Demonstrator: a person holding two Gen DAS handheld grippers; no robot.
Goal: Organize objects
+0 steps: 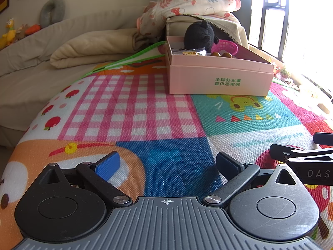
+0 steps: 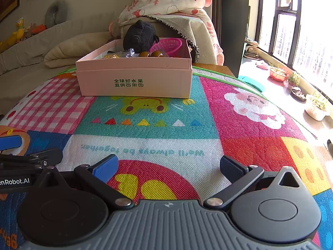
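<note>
A pink cardboard box (image 1: 220, 79) (image 2: 135, 81) stands on the far part of a colourful play mat (image 1: 133, 108) (image 2: 239, 125). Inside it are a black plush toy (image 1: 199, 34) (image 2: 139, 35), a magenta plastic basket (image 1: 225, 46) (image 2: 167, 44), two brown round items (image 1: 220, 54) (image 2: 149, 53) and some small packets (image 2: 116, 55). My left gripper (image 1: 168, 164) hovers low over the mat's near side, open and holding nothing. My right gripper (image 2: 168, 167) sits beside it to the right, also open and holding nothing. Each gripper shows at the edge of the other's view.
A beige sofa with a folded blanket (image 1: 93, 48) lies behind the mat on the left. A floral quilt (image 1: 193, 2) is heaped on a stool behind the box. Potted plants (image 2: 316, 104) line the window sill at right.
</note>
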